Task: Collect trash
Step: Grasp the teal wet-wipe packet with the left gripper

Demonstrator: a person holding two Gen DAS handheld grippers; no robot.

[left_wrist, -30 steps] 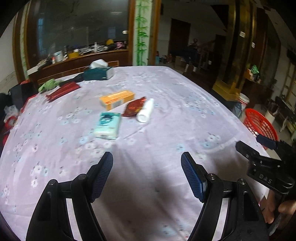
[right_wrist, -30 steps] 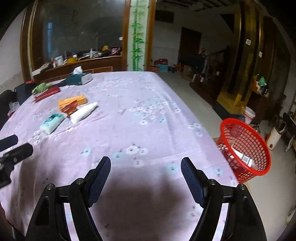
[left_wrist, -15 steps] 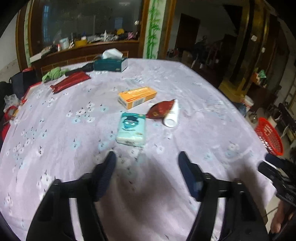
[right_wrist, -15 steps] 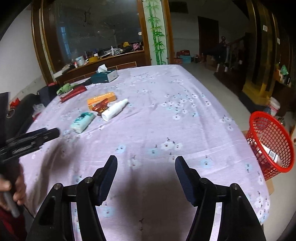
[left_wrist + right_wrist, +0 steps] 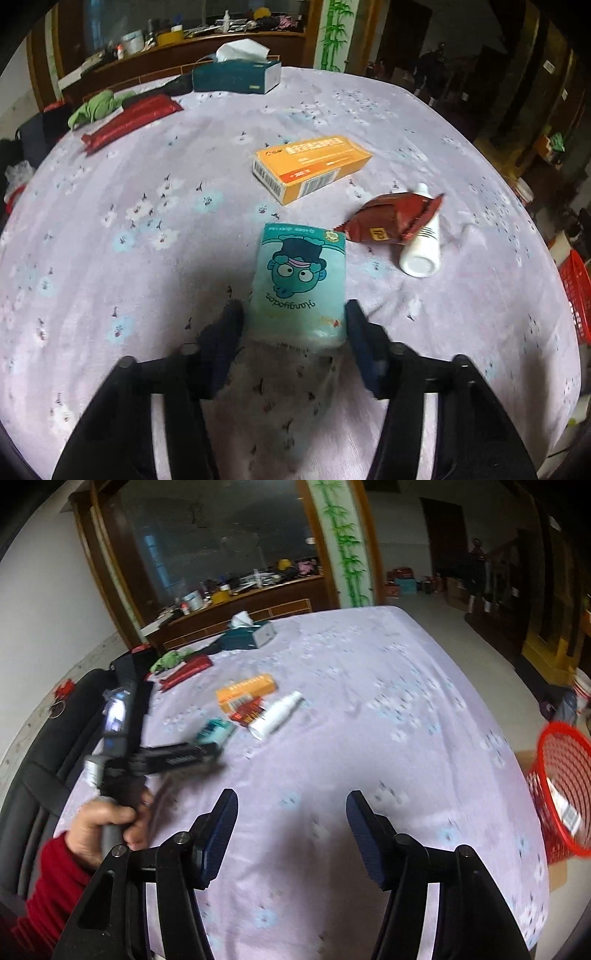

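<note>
Left gripper (image 5: 293, 325) jaws straddle the tissue pack (image 5: 300, 284) (unclamped); right gripper (image 5: 291, 823) jaws gape.

Teal tissue pack (image 5: 301, 280) flat on cloth, orange box (image 5: 312, 166), brown wrapper (image 5: 393, 221), white bottle (image 5: 423, 243)

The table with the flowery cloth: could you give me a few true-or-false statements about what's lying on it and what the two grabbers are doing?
1. The left gripper has its fingers on either side of the teal tissue pack. True.
2. The right gripper holds the orange box. False: it is open and empty, and the box lies on the table.
3. The red wrapper lies partly over the white bottle. True.
4. The red basket stands on the table. False: it sits beyond the table's edge.
</note>
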